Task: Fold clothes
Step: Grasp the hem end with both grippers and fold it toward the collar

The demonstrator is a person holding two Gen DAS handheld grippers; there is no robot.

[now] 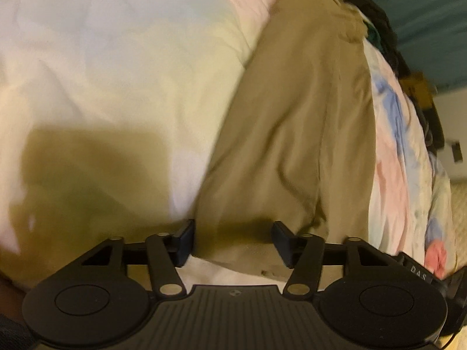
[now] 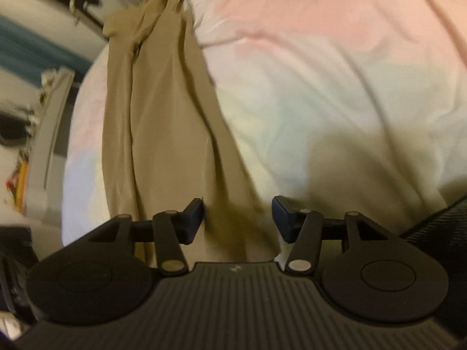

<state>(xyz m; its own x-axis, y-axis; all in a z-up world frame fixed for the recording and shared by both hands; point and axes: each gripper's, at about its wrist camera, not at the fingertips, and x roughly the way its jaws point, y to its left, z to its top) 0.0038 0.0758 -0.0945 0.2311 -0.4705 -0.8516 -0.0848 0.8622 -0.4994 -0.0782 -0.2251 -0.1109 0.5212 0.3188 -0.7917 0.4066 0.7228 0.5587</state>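
Your left gripper (image 1: 232, 240) points steeply down at the bed, jaws apart, with the near end of the tan trousers (image 1: 294, 134) lying in the gap between them. The left fingertip (image 1: 184, 240) sits right at the cloth's left edge, the other fingertip rests over the fabric; neither pad visibly presses, so read it as released, not yet pinching. A dark shadow pools on the cloth between the fingers.

Your right gripper (image 2: 237, 218) is in the same posture: jaws parted, tan trousers (image 2: 163, 134) under the gap, its left fingertip (image 2: 194, 218) over the fabric and the other one near the cloth's right edge, where a sliver of bedding shows. No squeeze on the fabric is visible here either.

The trousers stretch away from both grippers as a long, narrow band with lengthwise creases, the far end bunched and wrinkled. They lie on a pastel quilt (image 1: 116, 73), blotched pink, pale blue and yellow, which fills most of both views (image 2: 335, 73).

Past the quilt in the left wrist view: a heap of dark clothing (image 1: 379, 26) at the bed's far edge, and a teal wall (image 1: 423, 14) beyond it. In the right wrist view, blurred room clutter sits along the left border, too smeared to identify, and a dark textured sleeve (image 2: 437, 233) shows at the right edge.
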